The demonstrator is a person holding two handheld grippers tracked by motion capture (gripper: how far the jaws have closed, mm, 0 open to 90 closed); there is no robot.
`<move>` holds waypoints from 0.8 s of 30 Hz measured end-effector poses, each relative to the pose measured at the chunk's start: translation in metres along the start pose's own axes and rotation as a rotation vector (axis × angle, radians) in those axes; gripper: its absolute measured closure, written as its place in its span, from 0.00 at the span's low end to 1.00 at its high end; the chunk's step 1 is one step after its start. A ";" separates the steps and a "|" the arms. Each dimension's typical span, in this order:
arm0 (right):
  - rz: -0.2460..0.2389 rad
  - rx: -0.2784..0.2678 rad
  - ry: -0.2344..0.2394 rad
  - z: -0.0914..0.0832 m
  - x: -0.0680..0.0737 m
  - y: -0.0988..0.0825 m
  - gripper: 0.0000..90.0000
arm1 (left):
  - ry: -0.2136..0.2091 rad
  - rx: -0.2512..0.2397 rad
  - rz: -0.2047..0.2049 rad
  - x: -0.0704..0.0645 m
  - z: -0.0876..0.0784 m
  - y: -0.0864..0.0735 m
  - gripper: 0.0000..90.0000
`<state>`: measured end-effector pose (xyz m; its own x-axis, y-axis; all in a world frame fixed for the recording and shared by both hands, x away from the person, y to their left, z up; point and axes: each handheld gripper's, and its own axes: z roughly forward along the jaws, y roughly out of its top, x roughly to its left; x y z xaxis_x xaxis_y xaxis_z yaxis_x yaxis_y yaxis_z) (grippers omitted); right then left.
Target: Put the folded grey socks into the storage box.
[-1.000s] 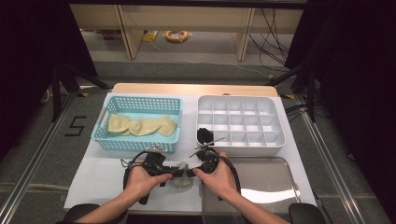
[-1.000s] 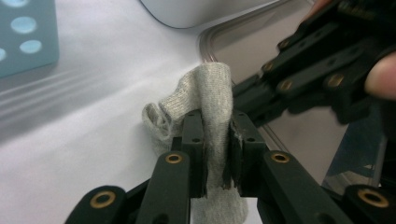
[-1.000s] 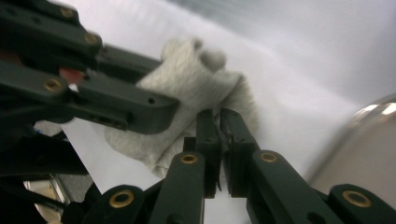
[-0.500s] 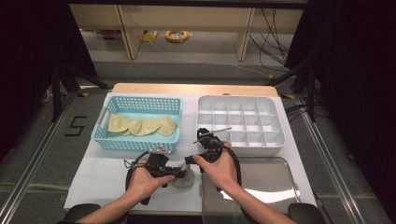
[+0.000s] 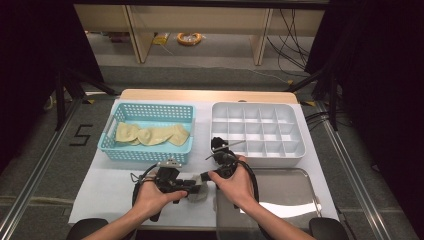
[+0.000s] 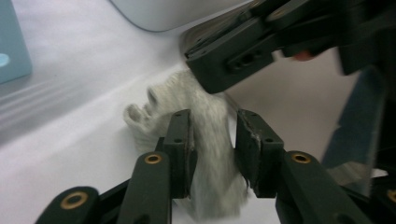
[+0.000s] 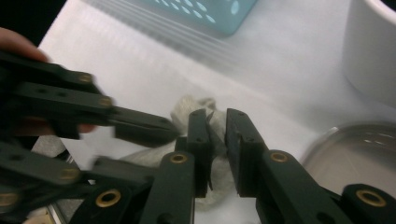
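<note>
I am working both grippers on a small pale grey sock that is lying on the white sheet covering the worktop, just in front of the teal basket and at the left edge of the shiny metal tray.

In the left gripper view, my left gripper is straddling the sock: its jaws are standing partly spread and have just been opening, with the sock's fabric filling the gap between them. The pads are sitting against the cloth, but I cannot tell whether they are really pressing on it. The other gripper's jaw is reaching in from the upper right, right above the sock.

In the right gripper view, my right gripper is coming at the sock from the opposite side. Its jaws have just been closing and are now standing narrowly apart, with a thin fold of the fabric caught between them.

In the high view, the left gripper and right gripper are meeting over the sock, my hands close together. The basket is holding beige cloth pieces; the white compartment tray is sitting to its right.
</note>
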<state>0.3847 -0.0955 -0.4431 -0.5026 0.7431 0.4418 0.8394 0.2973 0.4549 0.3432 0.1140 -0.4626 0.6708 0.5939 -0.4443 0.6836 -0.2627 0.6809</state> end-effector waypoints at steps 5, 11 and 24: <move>0.004 0.011 0.001 0.002 -0.004 -0.005 0.90 | -0.030 0.001 0.002 -0.003 -0.010 -0.006 0.80; -0.015 0.022 -0.020 0.008 -0.006 -0.008 0.86 | -0.030 0.042 0.027 -0.004 0.000 -0.011 0.82; 0.049 0.039 0.015 0.006 -0.002 -0.003 0.56 | -0.025 0.066 0.053 -0.005 0.005 -0.015 0.81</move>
<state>0.3845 -0.0941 -0.4503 -0.4635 0.7483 0.4746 0.8705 0.2844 0.4018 0.3312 0.1114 -0.4731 0.7132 0.5585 -0.4236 0.6636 -0.3431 0.6648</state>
